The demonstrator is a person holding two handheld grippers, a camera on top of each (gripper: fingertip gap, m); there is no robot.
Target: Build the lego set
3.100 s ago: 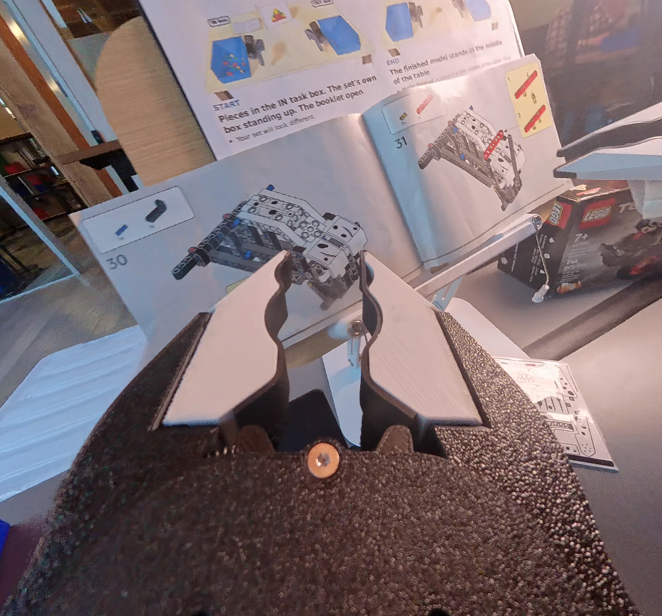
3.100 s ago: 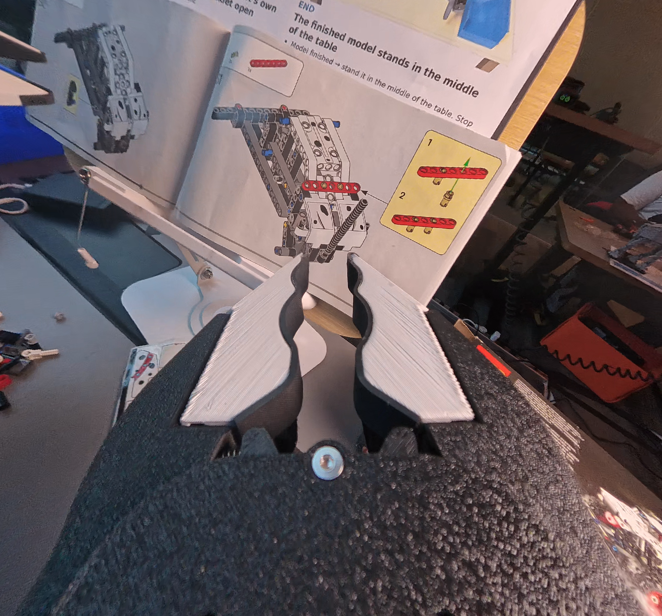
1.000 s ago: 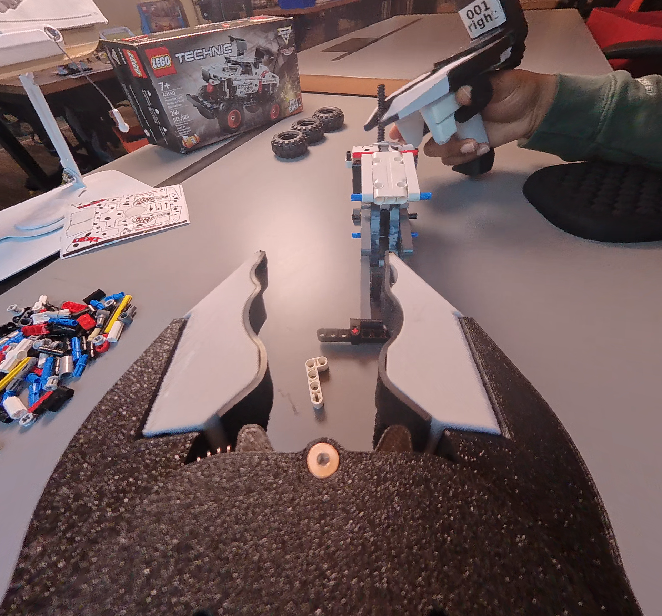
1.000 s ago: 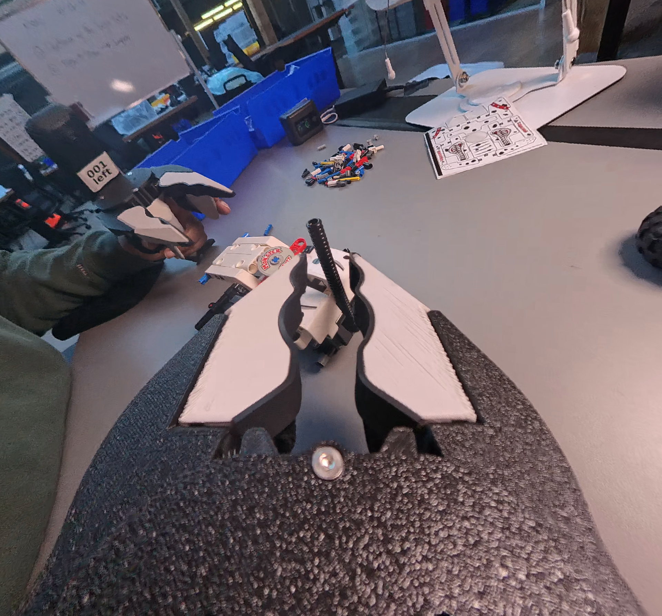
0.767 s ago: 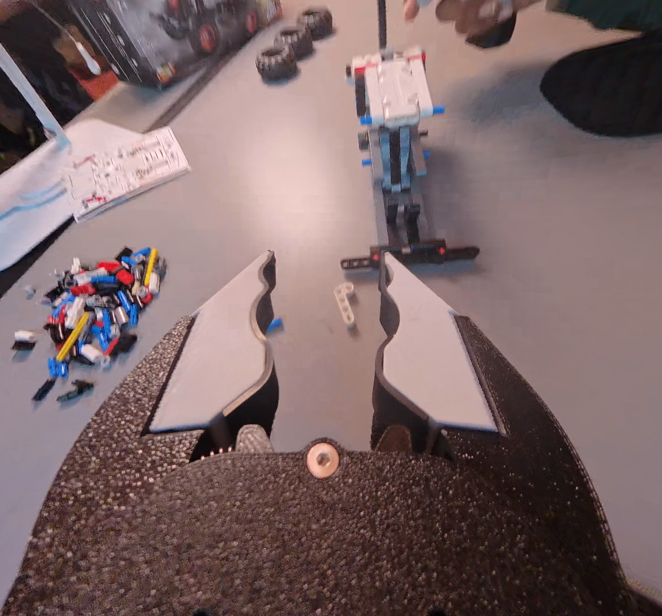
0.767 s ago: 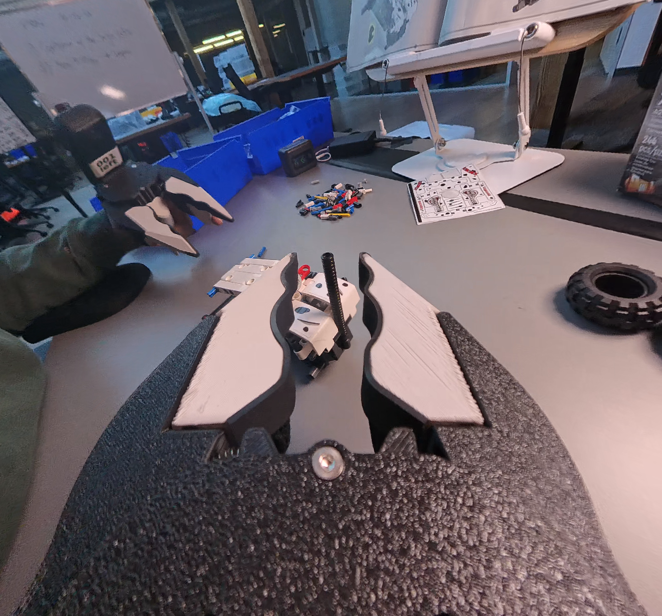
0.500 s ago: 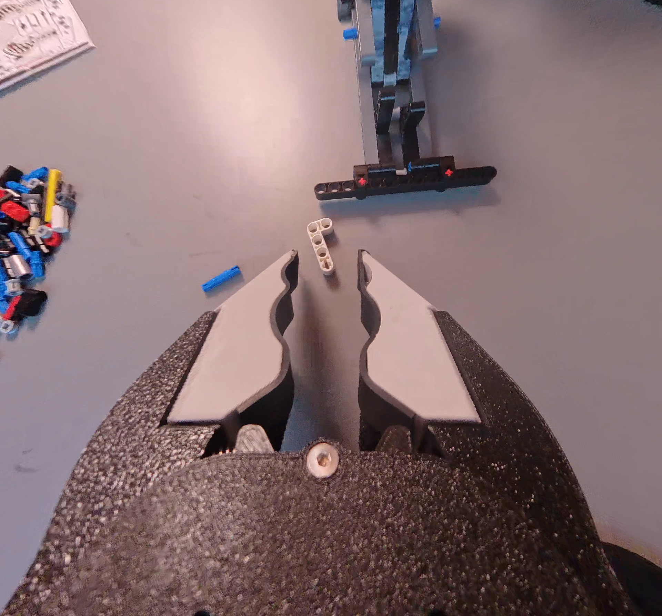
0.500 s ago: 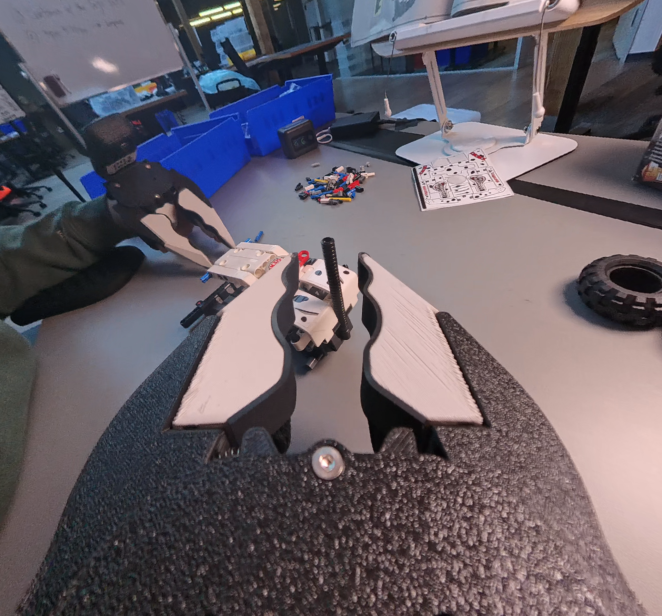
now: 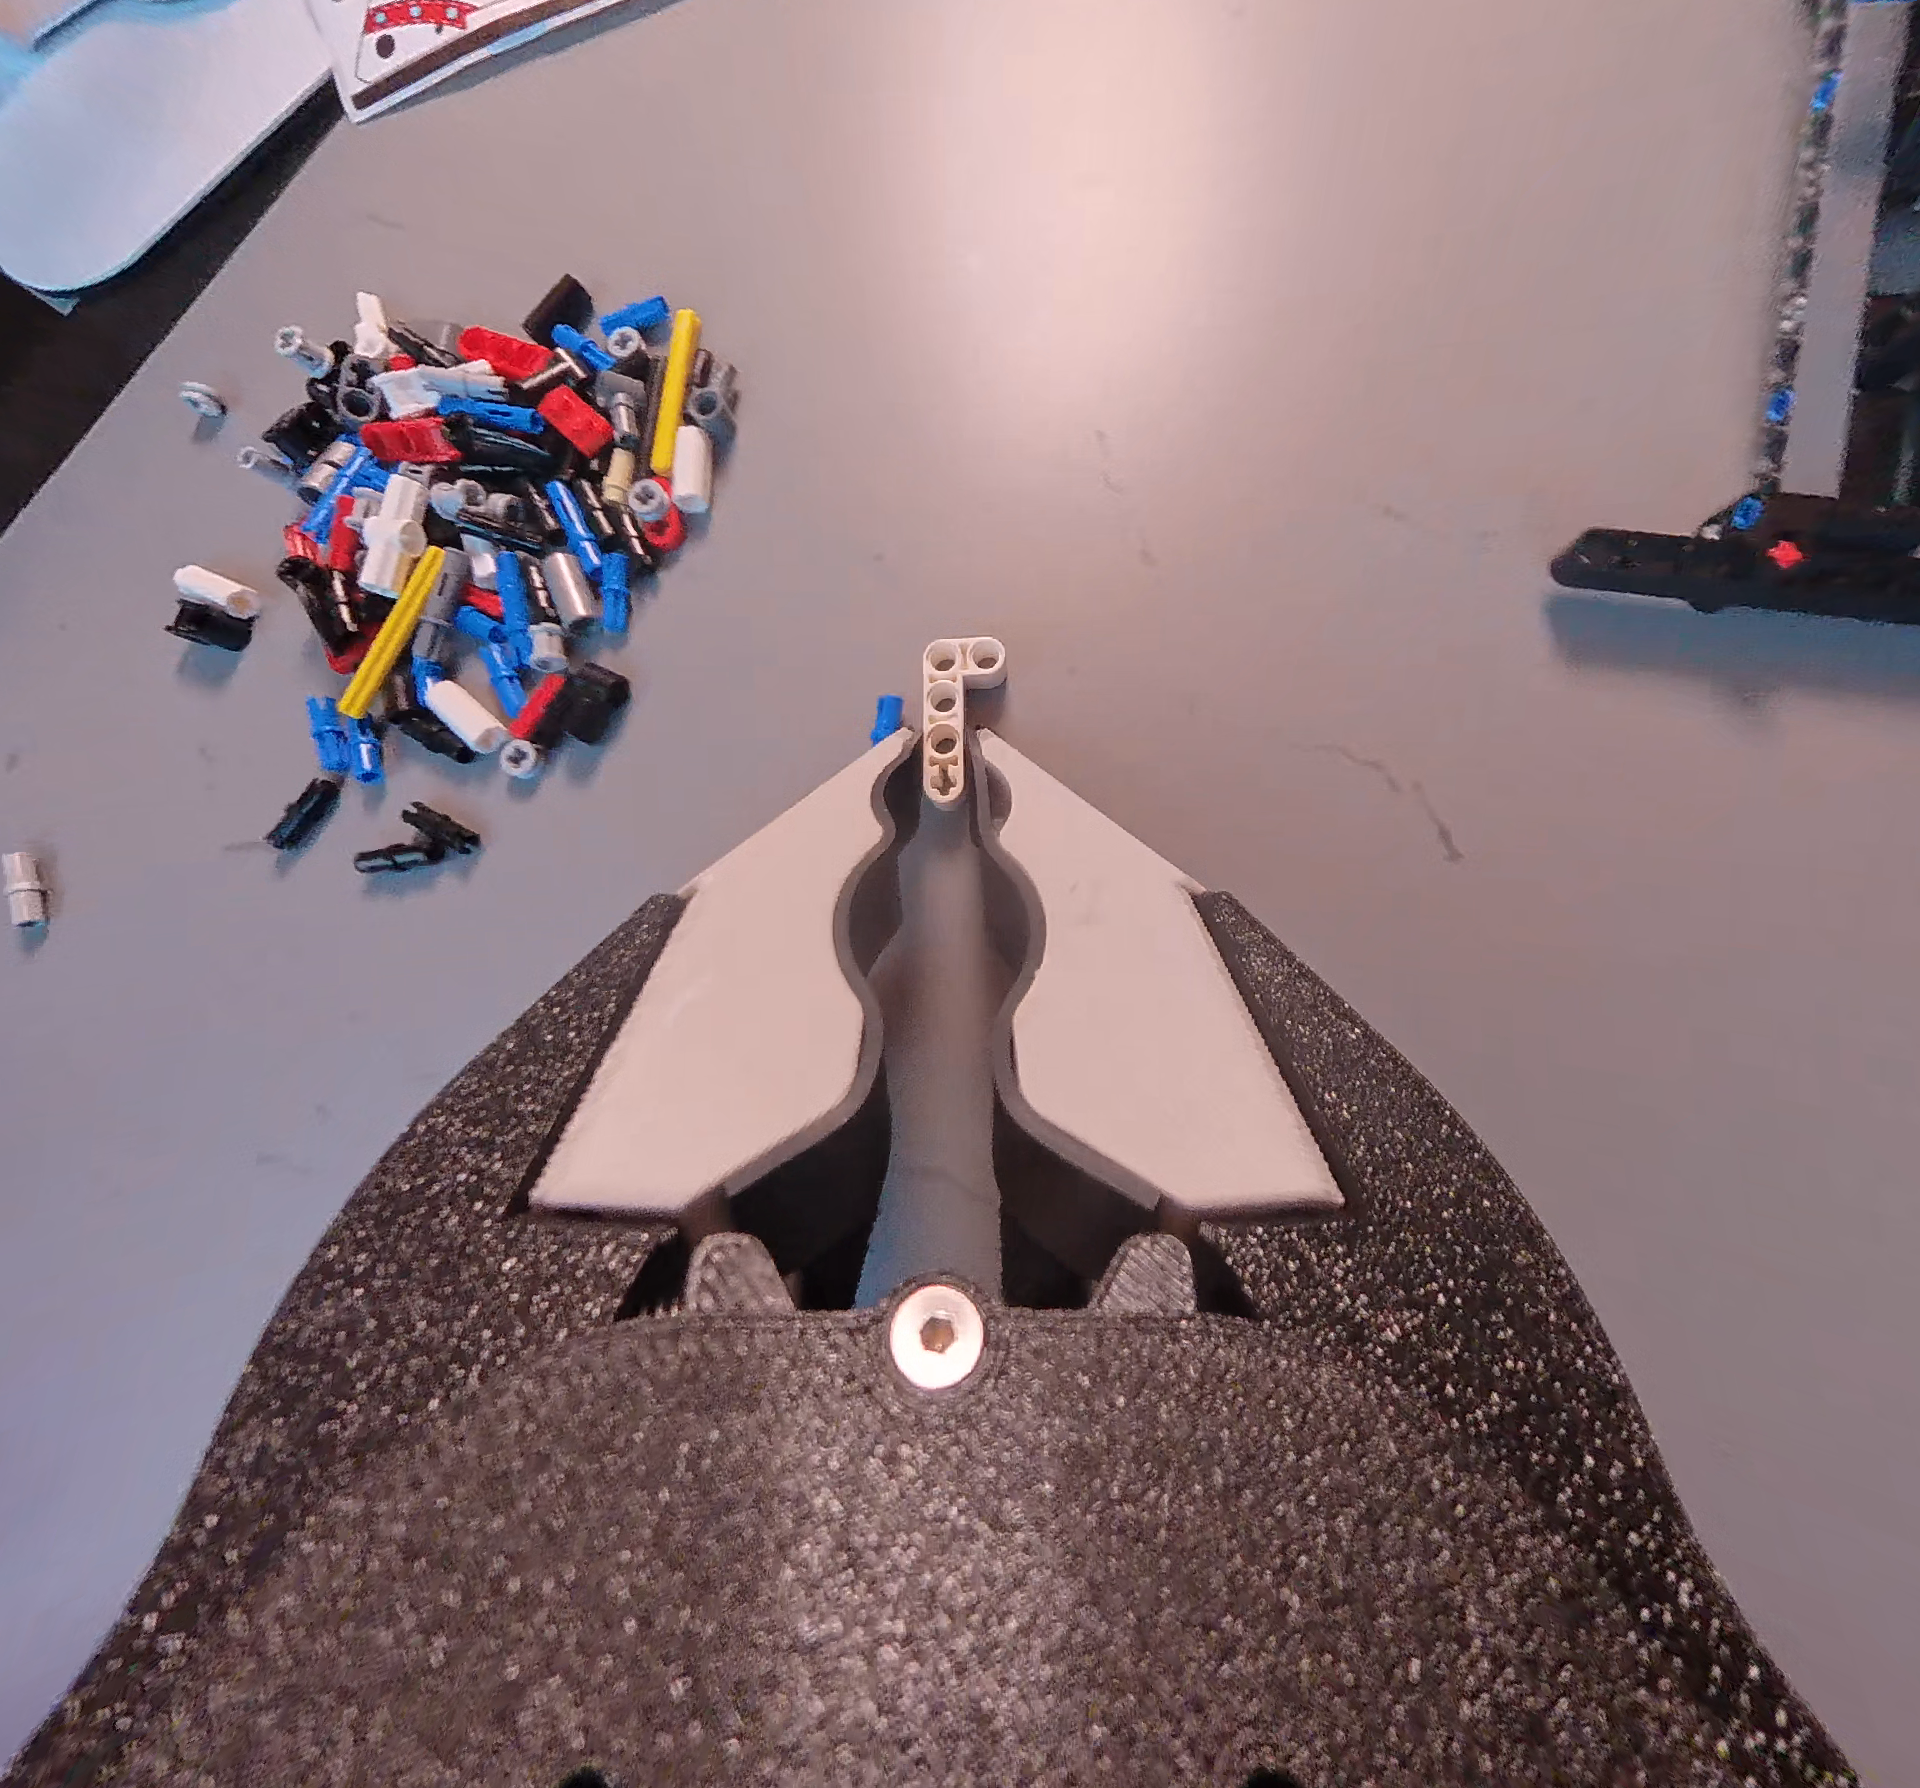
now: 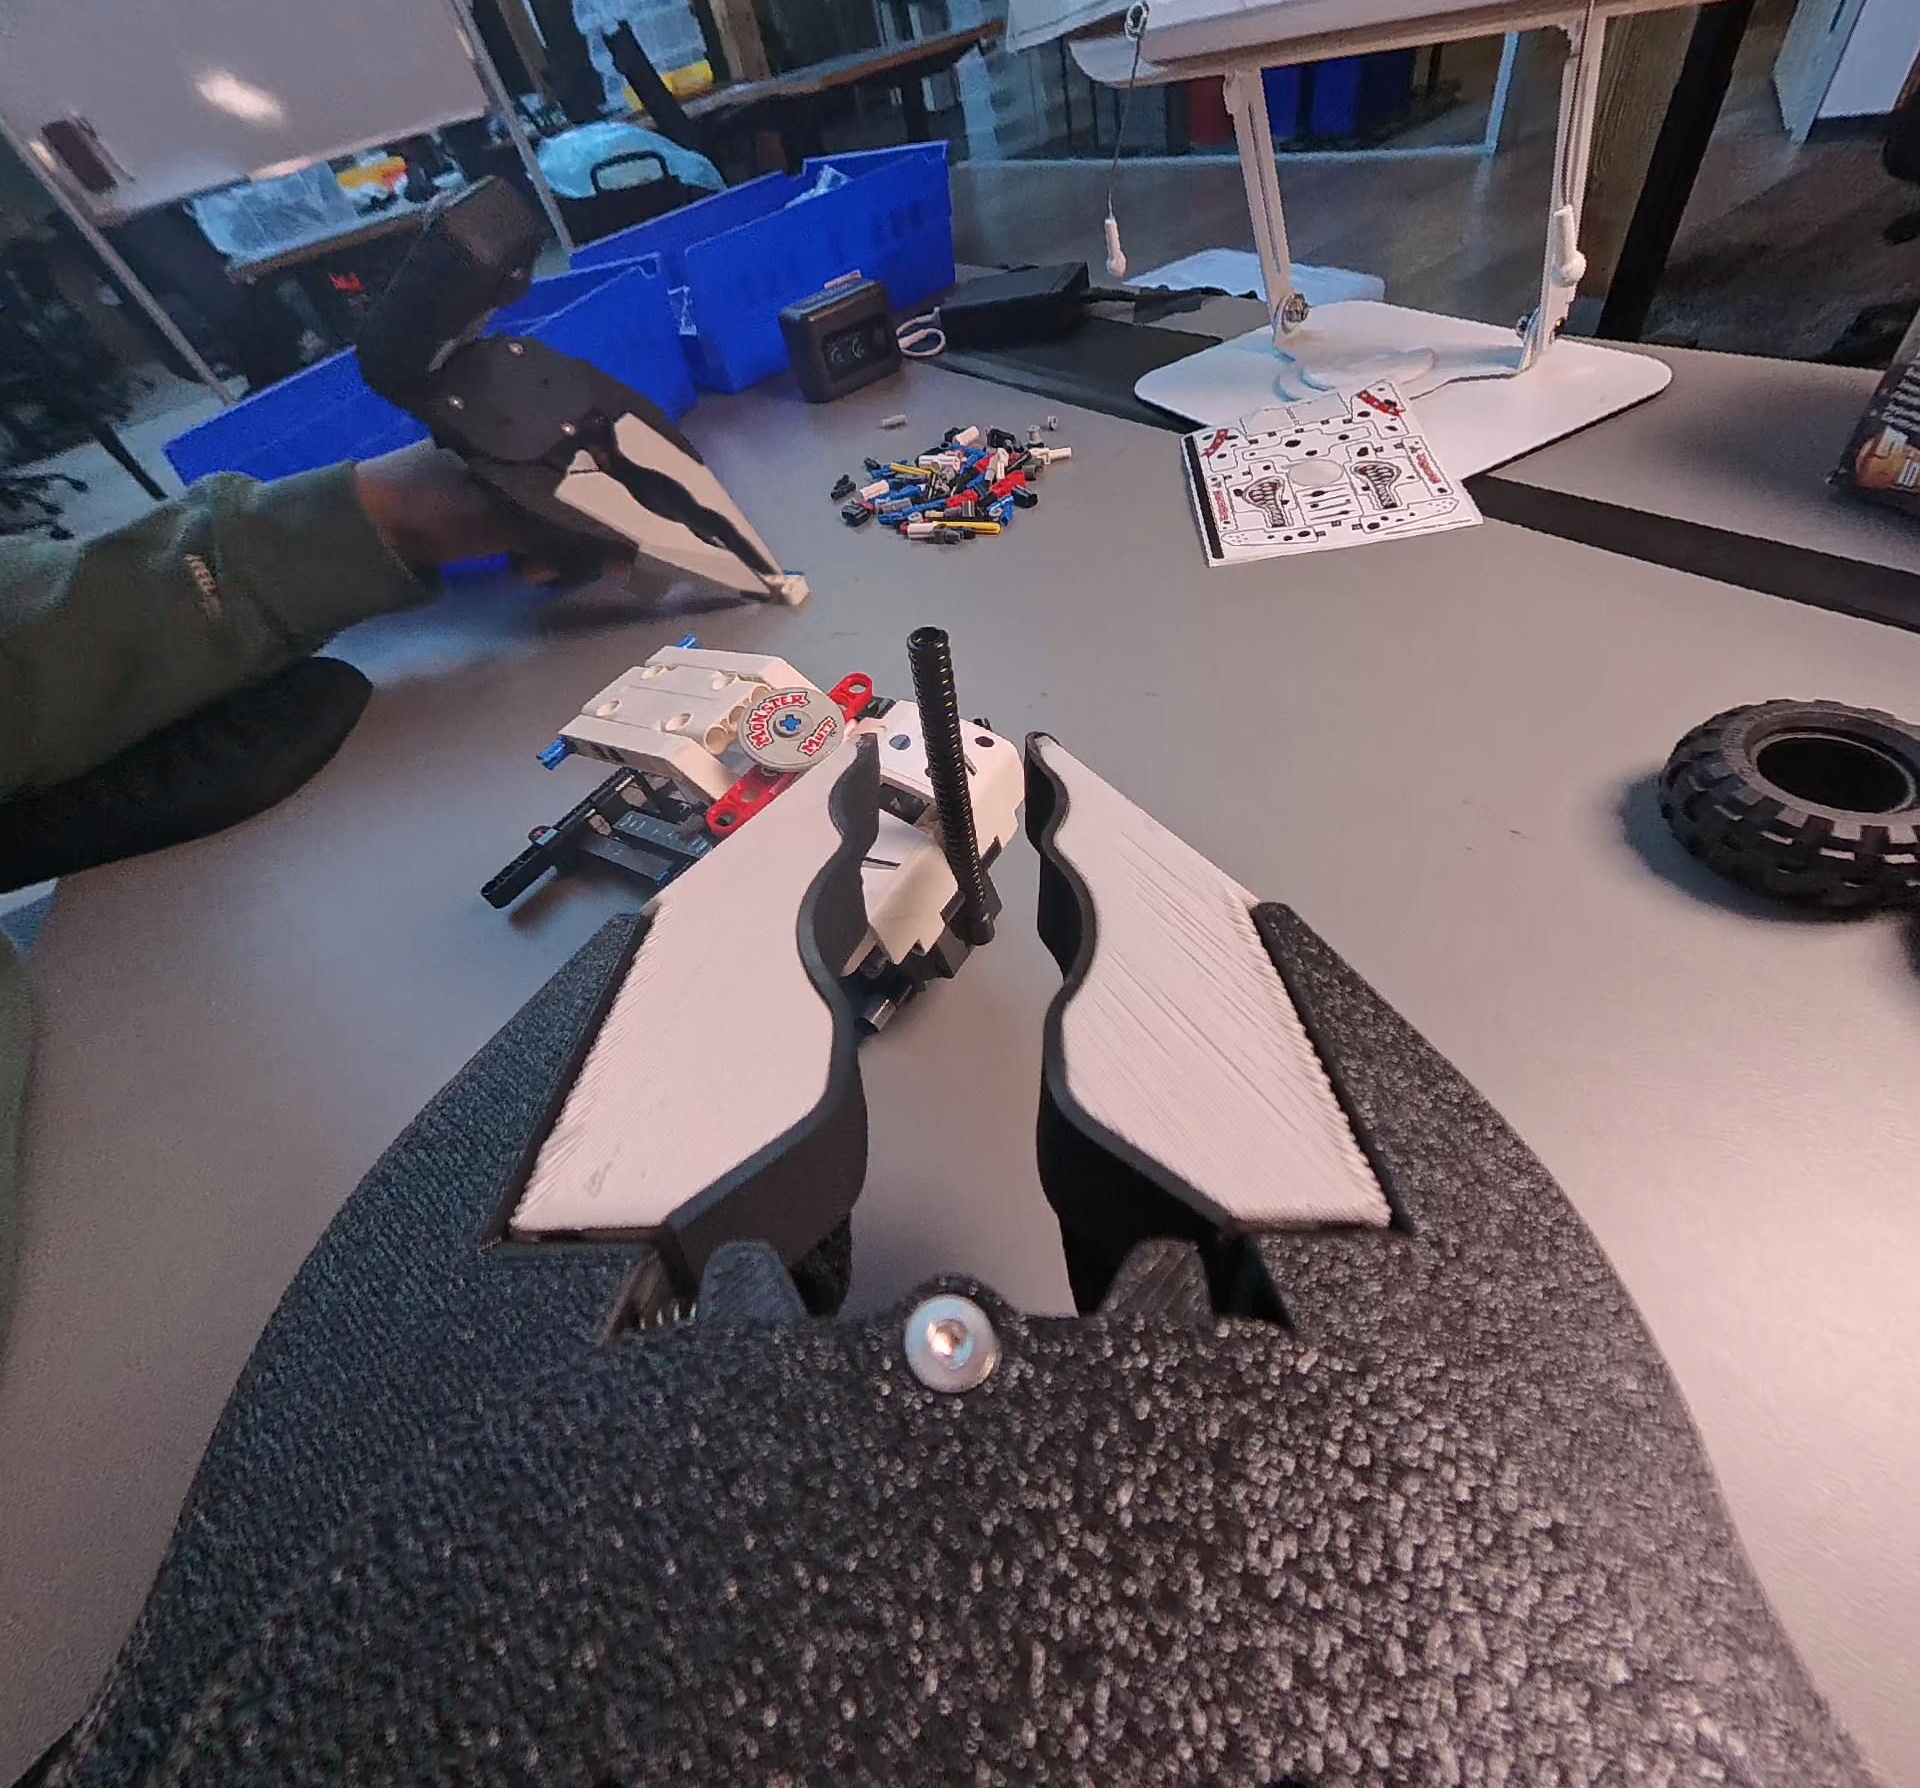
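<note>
My left gripper (image 9: 940,751) is shut on a small white L-shaped beam (image 9: 956,699), pinched at its lower end, down at the grey table. A blue pin (image 9: 886,715) lies beside the left fingertip. The part-built white, black and grey model (image 10: 727,751) lies on the table, with a round printed disc and a red beam on top. Its black end bar shows in the left wrist view (image 9: 1714,564). My right gripper (image 10: 948,772) is open and empty, its jaws on either side of the model's near end and its upright black ribbed rod (image 10: 951,782). The left gripper also shows in the right wrist view (image 10: 665,512).
A pile of small loose pieces (image 9: 468,533) lies left of the left gripper, also seen in the right wrist view (image 10: 951,481). A sticker sheet (image 10: 1330,481), a white booklet stand (image 10: 1403,367), blue bins (image 10: 810,252) and a black tyre (image 10: 1808,803) sit around. About 30 centimetres separates my left fingertips from my right.
The left gripper's jaws, open around the white L-shaped beam half a second ago, have shut on it. The right gripper has stayed open at the model.
</note>
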